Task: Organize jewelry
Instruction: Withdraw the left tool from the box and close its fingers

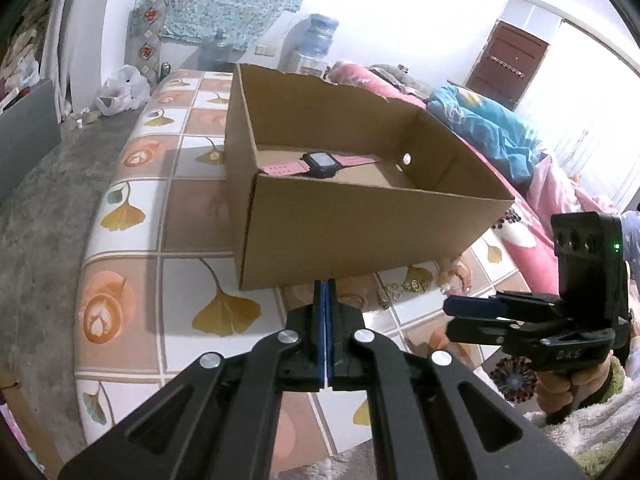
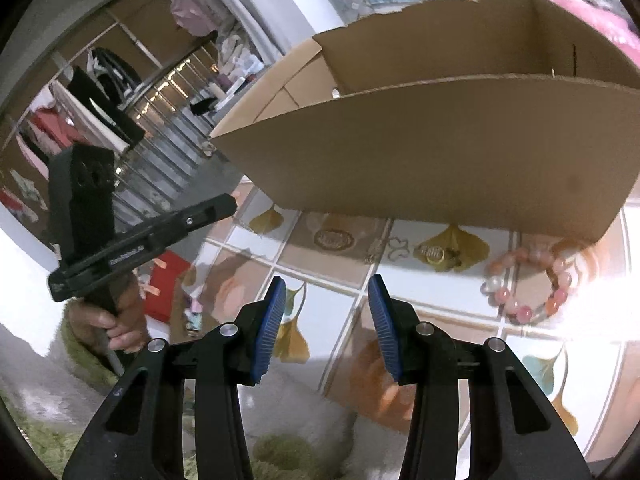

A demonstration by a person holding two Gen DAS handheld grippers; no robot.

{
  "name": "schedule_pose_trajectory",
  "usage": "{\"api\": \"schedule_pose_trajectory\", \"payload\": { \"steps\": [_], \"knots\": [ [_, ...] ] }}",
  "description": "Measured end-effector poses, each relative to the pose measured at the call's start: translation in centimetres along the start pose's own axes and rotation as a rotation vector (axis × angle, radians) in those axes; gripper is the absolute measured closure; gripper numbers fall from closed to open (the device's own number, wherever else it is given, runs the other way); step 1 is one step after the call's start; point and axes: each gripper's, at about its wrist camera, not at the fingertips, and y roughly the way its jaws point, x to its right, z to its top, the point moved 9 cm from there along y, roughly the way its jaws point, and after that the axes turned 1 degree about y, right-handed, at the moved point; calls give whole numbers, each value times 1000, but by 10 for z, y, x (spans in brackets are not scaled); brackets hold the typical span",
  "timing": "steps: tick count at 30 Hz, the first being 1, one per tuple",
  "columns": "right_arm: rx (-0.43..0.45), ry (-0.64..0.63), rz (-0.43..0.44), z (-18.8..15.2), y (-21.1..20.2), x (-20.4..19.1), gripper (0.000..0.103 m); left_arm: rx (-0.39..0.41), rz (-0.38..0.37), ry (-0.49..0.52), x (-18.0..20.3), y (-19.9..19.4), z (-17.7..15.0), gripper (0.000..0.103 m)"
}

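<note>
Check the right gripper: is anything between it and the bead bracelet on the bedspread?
Nothing visible blocks it. The bead bracelet lies on the bedspread, ahead and right of the open right gripper, with only bare cloth between. The cardboard box stands just behind the bracelet, not in the path.

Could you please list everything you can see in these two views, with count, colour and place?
Cardboard box: one, brown, open-topped, on the tiled cloth.
Watch: one, pink strap, black face, inside the box.
Bead bracelet: one, pink and white, on the cloth in front of the box.
Gold pieces: a few, small, beside the bracelet; too blurred to count.
Cloth: one, ginkgo-leaf tiles.
Water bottles: two, blue, background.
Left claw: shut, empty.
Right claw: open, empty.
</note>
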Motion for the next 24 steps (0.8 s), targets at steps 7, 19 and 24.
{"api": "schedule_pose_trajectory", "payload": {
  "steps": [7,19,24],
  "knots": [
    [-7,-118,-134,4,21,4,75,-12,-23,6,8,9,-6,103],
    [-16,-217,-288,12,48,9,89,-42,-32,-6,7,21,-9,103],
    [-22,-233,-313,13,51,11,99,-46,-35,-12,4,24,-10,103]
  ]
}}
